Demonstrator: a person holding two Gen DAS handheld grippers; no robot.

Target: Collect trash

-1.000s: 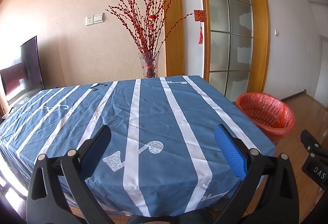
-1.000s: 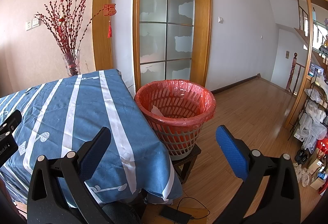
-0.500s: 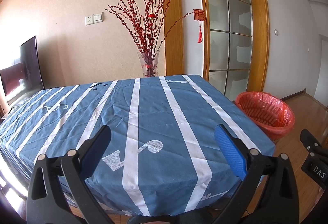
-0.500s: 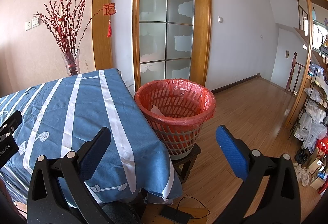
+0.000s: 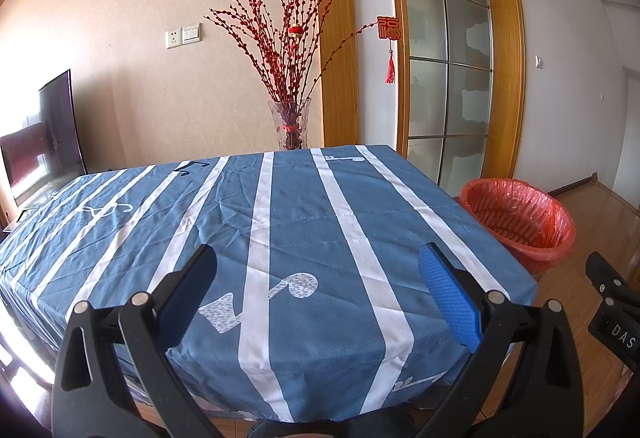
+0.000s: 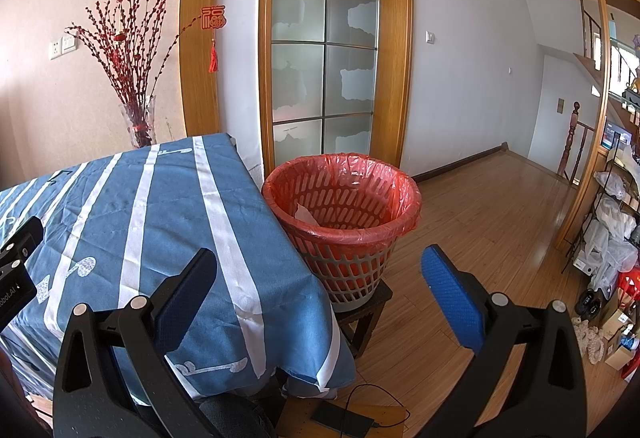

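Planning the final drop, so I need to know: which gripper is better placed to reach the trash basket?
Right. The right gripper points almost straight at the red-lined basket, open and empty. The left gripper faces the tablecloth, basket off to its side.

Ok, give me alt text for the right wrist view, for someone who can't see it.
The open, empty right gripper faces a red-lined trash basket on a small stool, beside a table in a blue striped cloth. Something pale lies inside the basket.

The left gripper and right gripper were alike: black plastic frames with triangular cut-outs and silver rivets behind the fingers, each pair faced with textured blue pads. White lettering marked the black housings.
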